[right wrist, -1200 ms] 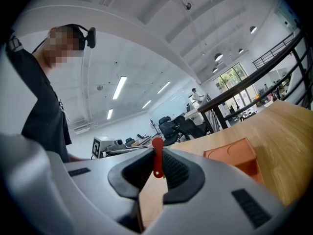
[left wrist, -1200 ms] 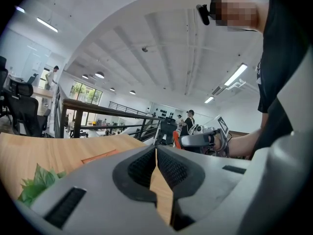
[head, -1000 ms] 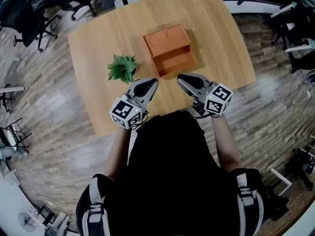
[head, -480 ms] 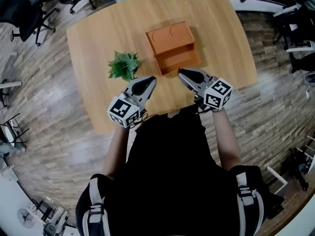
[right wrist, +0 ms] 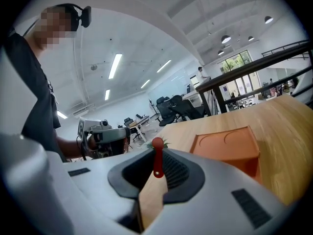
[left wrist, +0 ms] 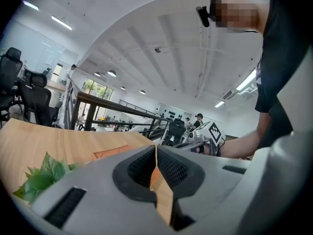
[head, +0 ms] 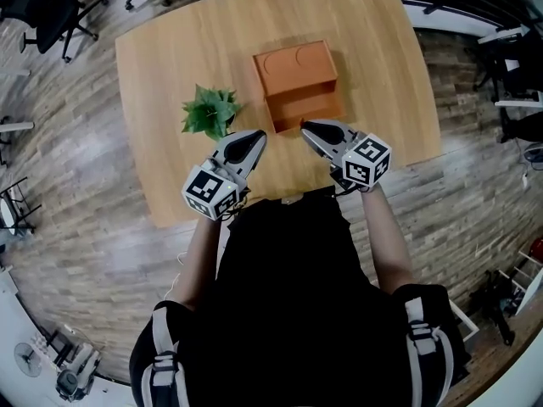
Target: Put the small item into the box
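Note:
An orange box (head: 293,64) stands on the wooden table (head: 170,58), its open lower compartment (head: 304,108) facing me. My right gripper (head: 307,127) hovers just in front of that compartment, shut on a small red item (right wrist: 157,158) that stands upright between the pads. In the right gripper view the orange box (right wrist: 229,146) lies ahead to the right. My left gripper (head: 257,136) is shut with nothing in it, left of the box's front. Its pads (left wrist: 166,168) meet along a thin seam.
A small green plant (head: 210,113) sits on the table left of the box, close to the left gripper, and shows as leaves (left wrist: 43,176) in the left gripper view. Office chairs (head: 51,11) stand beyond the table's far left corner.
The right gripper has sunk and edged a little closer to the box's front, still holding the red item. The left gripper has shifted slightly.

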{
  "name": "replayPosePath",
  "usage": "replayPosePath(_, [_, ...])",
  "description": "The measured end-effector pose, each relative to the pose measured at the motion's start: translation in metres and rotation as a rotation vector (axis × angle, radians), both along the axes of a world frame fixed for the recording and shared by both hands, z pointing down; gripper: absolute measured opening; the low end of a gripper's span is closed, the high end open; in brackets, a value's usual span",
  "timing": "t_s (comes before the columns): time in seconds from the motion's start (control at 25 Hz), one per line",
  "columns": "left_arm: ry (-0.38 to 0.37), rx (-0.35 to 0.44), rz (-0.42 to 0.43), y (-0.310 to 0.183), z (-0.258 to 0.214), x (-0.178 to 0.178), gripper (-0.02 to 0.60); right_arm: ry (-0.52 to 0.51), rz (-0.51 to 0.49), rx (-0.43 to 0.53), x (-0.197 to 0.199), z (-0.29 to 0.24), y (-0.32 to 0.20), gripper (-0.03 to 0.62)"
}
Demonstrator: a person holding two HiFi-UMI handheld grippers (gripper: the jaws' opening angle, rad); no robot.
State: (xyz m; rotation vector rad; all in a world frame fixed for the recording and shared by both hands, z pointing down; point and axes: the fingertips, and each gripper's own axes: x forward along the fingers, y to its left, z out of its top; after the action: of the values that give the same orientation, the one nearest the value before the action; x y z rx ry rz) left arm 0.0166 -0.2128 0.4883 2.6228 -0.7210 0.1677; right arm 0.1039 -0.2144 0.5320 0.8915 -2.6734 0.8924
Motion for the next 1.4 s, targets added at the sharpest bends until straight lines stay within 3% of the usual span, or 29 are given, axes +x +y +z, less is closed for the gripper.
replayPosePath(0.6, [-0.023, -0.029, -0.116, -0.01, 0.008, -0.002, 0.031, 0.158, -0.211, -0.06, -0.011, 0.059, -0.021, 0.064])
replayPosePath(1.4, [-0.054, -0.082, -0.189, -0.016, 0.023, -0.019, 0.031, 0.416, -0.323, -0.149, -0.005, 0.147, -0.053, 0.066])
